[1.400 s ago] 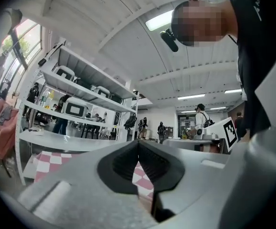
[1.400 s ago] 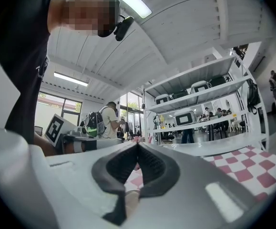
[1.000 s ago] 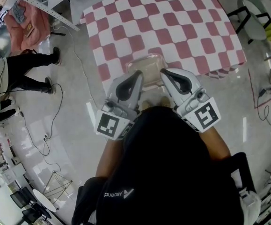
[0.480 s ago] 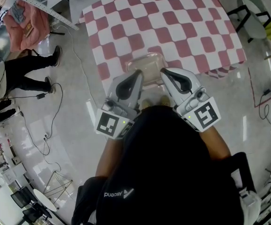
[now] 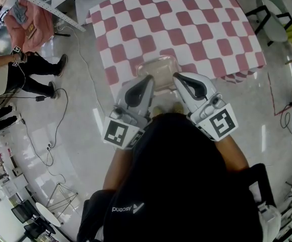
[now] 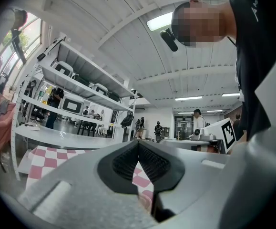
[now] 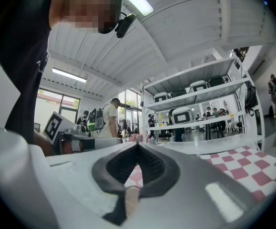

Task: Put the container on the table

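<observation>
while the clear plastic container (image 5: 158, 68) sits at the near edge of the checkered table (image 5: 186, 19), i read this as the set-down step. my left gripper (image 5: 147, 80) and right gripper (image 5: 179, 77) are both closed narrow, apparently pinching its rim from either side. next i'd open both and back away.

Floor items: 1 pink fabric heap (image 5: 32, 26), loose black cables (image 5: 61, 121), 1 bystander (image 5: 14, 77) at left, 1 dark-framed chair (image 5: 272, 11) at right. Background: 1 white shelving rack (image 6: 76, 87) carrying boxy appliances (image 6: 74, 105).
</observation>
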`<state>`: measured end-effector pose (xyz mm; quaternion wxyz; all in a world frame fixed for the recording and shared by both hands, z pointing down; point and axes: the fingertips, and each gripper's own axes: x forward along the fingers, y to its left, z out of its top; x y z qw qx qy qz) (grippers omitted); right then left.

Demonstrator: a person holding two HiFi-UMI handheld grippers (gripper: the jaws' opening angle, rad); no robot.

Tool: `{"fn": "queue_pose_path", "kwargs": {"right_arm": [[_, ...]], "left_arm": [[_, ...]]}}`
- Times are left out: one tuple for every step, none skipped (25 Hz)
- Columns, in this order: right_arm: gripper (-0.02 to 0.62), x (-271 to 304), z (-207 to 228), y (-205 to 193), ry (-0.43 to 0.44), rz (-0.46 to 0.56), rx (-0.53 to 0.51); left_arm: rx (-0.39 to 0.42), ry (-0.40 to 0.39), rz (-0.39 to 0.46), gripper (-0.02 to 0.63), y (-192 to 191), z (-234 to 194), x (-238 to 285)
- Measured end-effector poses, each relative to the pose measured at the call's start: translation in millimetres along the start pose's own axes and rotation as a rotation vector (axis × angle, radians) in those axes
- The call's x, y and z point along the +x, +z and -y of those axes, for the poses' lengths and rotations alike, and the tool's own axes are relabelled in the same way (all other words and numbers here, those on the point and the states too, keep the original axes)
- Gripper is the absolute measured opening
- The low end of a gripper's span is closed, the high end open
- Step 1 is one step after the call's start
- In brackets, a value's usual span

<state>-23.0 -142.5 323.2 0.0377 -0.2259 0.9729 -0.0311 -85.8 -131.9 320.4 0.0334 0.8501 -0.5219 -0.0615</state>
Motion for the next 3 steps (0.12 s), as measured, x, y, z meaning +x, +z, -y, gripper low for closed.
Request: {"fn": "queue_pose_path", "kwargs": {"right_arm": [[0.003,0.1,0.0,-0.2,0.000,0.000,0.000],[0.003,0.3,0.1,-0.4,-0.001,-0.001,0.000],[0.003,0.4,0.1,-0.6,-0.001,-0.001,0.000]], "left_arm": [[-0.002,-0.001,0.002,0.011,0.0,-0.2,-0.1],[-0.004,-0.002,0.002,0.011,-0.3,-0.2,-0.2],[-0.005,-0.004,0.001,0.011,-0.7,-0.2,-0.4]]}}
